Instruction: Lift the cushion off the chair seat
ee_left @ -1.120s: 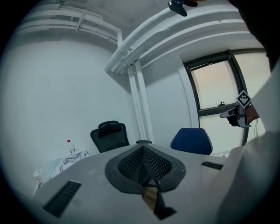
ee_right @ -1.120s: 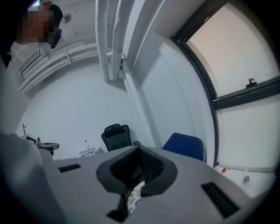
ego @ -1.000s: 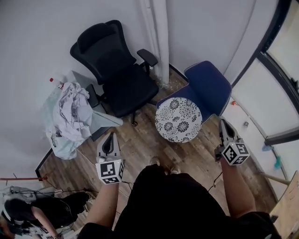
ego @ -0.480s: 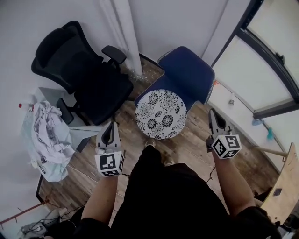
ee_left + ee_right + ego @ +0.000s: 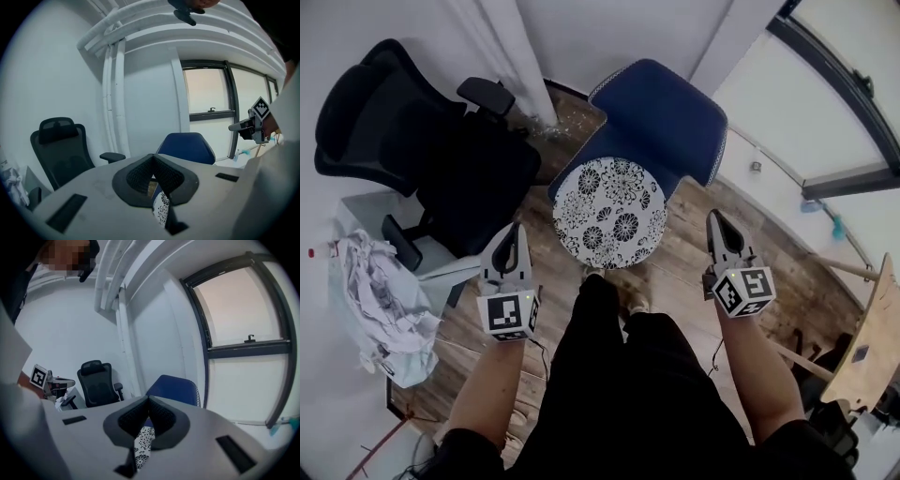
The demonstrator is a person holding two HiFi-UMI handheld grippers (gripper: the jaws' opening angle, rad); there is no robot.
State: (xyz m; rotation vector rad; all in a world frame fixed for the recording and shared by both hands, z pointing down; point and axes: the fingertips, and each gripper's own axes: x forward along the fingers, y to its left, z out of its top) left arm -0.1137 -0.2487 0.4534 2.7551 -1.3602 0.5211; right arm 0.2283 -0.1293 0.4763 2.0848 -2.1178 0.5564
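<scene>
There are two chairs, a black office chair (image 5: 478,173) and a blue chair (image 5: 666,117), and one round flower-patterned cushion (image 5: 609,211). The cushion lies on the blue chair's seat, covering its front edge. The chairs stand on a wooden floor (image 5: 694,272) between white walls (image 5: 609,28) and a window (image 5: 853,84). The left hand-held gripper (image 5: 512,230) and the right hand-held gripper (image 5: 713,217) hang to either side of the cushion, clear of it, each with its jaws closed and empty.

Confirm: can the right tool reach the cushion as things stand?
Probably yes: nothing stands between the right tool and the cushion, which lies uncovered on the blue chair. Its jaws are shut, so open them first.
</scene>
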